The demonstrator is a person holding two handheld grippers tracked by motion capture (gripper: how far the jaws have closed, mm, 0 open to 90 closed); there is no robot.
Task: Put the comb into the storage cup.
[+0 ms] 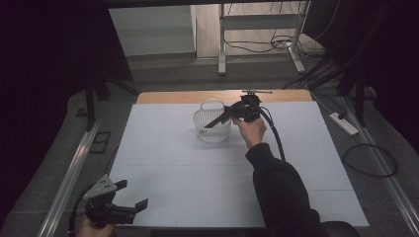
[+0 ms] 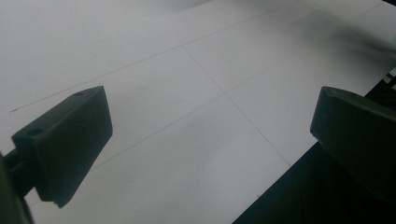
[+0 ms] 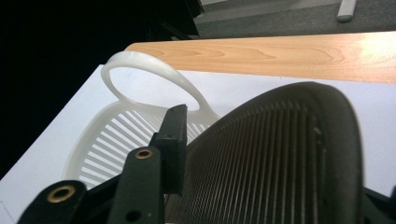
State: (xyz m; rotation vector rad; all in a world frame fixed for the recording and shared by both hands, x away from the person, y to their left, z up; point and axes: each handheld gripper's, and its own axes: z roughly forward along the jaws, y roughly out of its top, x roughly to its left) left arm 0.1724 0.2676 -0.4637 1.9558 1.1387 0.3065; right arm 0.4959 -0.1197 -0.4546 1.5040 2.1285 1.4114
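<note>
Basket (image 1: 213, 124), white, upright on surface (image 1: 163, 163) w/ right tongs (image 1: 217, 121) reaching in, part-spread, pads off it. Left tongs (image 1: 132, 196) spread wide, nothing between, near front edge.

1. White sheet (image 1: 163, 163) bare between the near edge and the basket (image 1: 213, 129): free passage.
2. Basket stands mid-far on the sheet, handle upright.
3. Right gripper (image 1: 213, 122) occupies the basket mouth.
4. Left gripper (image 1: 129, 197) sits at the near-left corner.

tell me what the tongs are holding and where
Left tongs: nothing. Right tongs straddle the white basket's rim by its handle; grip cannot be told.
</note>
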